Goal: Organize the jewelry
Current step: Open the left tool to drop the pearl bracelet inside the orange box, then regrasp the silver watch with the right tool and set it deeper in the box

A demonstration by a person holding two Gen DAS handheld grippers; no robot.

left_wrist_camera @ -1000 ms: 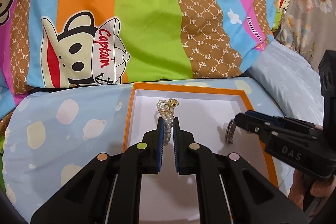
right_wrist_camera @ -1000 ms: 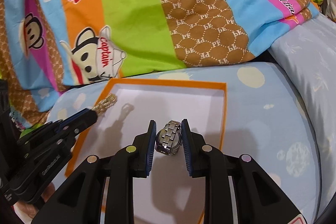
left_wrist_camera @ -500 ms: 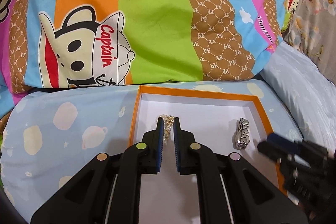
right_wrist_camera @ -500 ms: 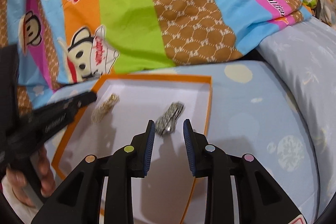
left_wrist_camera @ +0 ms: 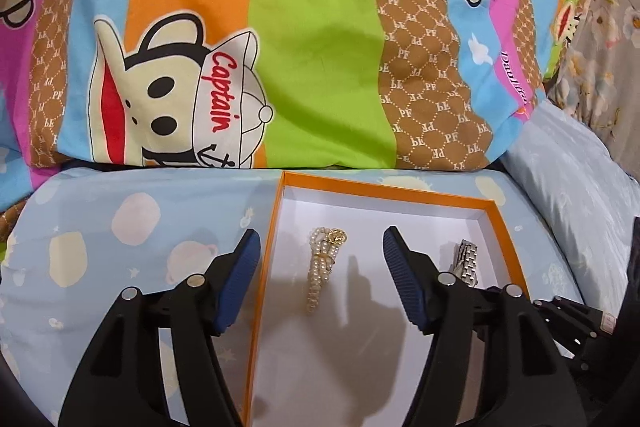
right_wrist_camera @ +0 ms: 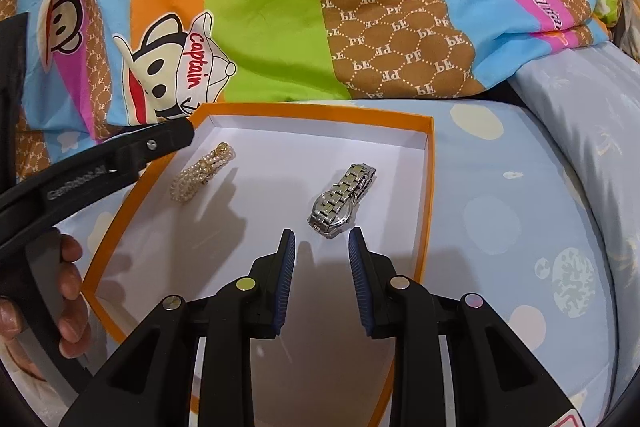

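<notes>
Left gripper [left_wrist_camera: 318,253] was spread wide with the pearl bracelet [left_wrist_camera: 322,271] lying loose right between its tips; right gripper [right_wrist_camera: 322,241] sat apart just behind the watch [right_wrist_camera: 342,201]. Both were inside the orange box [right_wrist_camera: 428,187], so a careless pullback could've clipped a wall and jumbled them

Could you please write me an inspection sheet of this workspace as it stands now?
Surface: light blue patterned bedsheet.
Job's things: pearl bracelet and silver watch lie apart inside the orange-rimmed box.
Clutter: nothing seen.
Grippers: left gripper empty above the bracelet, jaws wide open; right gripper empty, jaws open, just short of the watch.
Cables: nothing seen.
Surroundings: striped cartoon quilt behind the box, pale blue pillow to the right.
</notes>
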